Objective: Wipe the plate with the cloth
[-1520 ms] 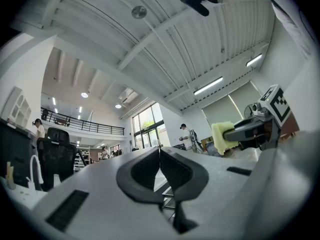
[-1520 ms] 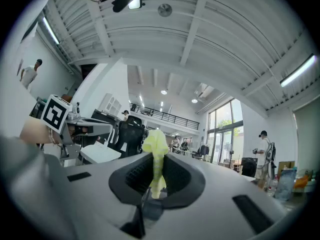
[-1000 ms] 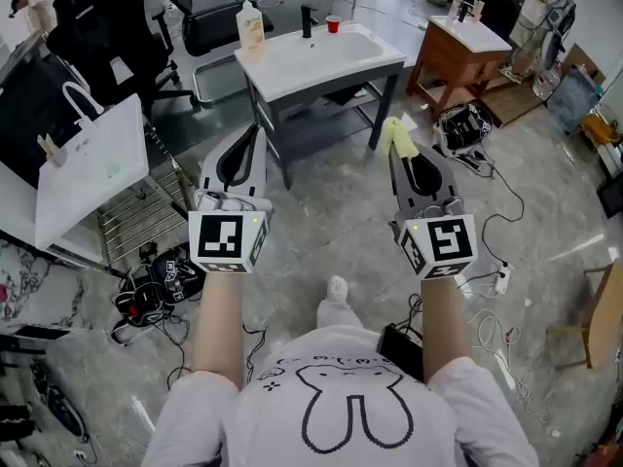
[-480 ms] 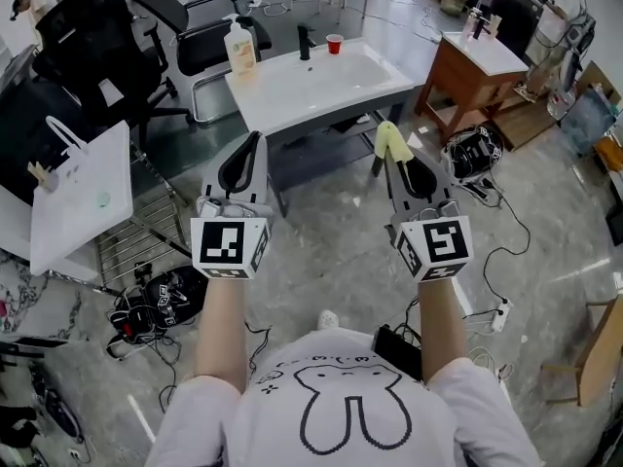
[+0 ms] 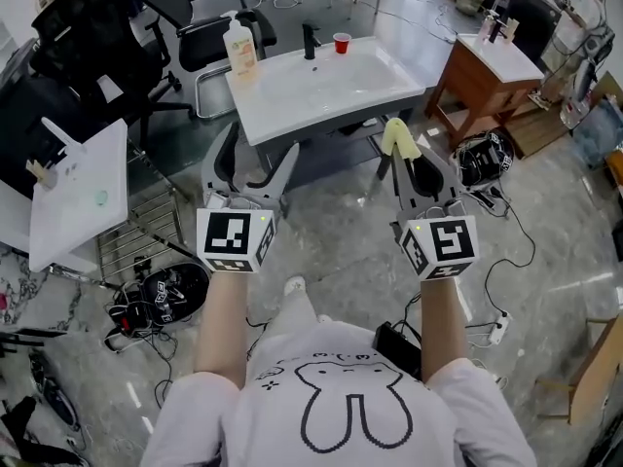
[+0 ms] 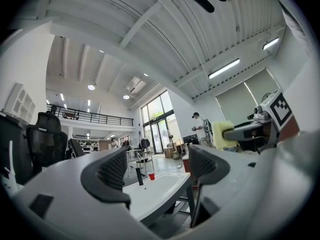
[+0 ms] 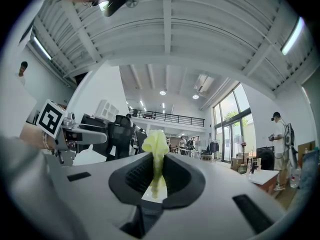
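Note:
My left gripper (image 5: pixel 259 150) is held level in front of me; its jaws are opening and nothing is between them (image 6: pixel 158 165). My right gripper (image 5: pixel 400 156) is shut on a pale yellow cloth (image 5: pixel 399 136), which sticks up from between the pads (image 7: pixel 156 149). In the left gripper view the cloth (image 6: pixel 221 135) shows at the right. Both grippers point toward a white sink table (image 5: pixel 321 78) just ahead. I see no plate in any view.
A soap bottle (image 5: pixel 239 47), a black faucet (image 5: pixel 309 39) and a red cup (image 5: pixel 341 42) stand on the sink table. A wooden cabinet (image 5: pixel 487 71) is at the right, office chairs (image 5: pixel 195 17) behind, a white bag (image 5: pixel 78 197) at the left, and cables (image 5: pixel 156 295) lie on the floor.
The left gripper's jaws went from shut to spread apart. Both grippers moved forward, closer to the white sink table. The right gripper kept hold of the cloth.

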A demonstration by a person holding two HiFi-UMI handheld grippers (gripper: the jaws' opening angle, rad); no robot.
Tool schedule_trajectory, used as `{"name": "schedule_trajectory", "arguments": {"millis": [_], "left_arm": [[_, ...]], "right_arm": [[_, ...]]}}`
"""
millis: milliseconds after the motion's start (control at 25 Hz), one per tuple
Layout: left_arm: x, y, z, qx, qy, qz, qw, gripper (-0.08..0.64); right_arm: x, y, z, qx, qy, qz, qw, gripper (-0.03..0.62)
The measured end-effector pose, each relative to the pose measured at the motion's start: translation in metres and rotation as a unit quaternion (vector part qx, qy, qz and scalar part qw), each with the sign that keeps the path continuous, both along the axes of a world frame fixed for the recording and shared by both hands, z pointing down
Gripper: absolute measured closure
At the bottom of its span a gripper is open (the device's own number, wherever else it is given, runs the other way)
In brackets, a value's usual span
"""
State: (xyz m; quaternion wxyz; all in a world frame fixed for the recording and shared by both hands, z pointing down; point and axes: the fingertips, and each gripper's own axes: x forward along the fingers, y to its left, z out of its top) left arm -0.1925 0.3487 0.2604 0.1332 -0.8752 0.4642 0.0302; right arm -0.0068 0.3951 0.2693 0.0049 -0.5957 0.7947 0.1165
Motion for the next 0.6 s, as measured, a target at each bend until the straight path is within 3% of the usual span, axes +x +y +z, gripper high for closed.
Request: {"name": "schedule_trajectory", "arguments": {"millis": [320, 600], "left_arm": [[0.003, -0.039, 0.011, -0.007, -0.005, -0.01, 0.9999, 0.17], [0.007, -0.103, 0.013, 0.002, 0.007, -0.018, 0.9998, 0.17]], "right_arm": [[0.005, -0.038, 0.012, -0.009, -0.006, -0.003, 1.0, 0.541], [0.016, -0.101, 0.011, -0.003, 0.001, 0.001, 1.0, 0.541]]}}
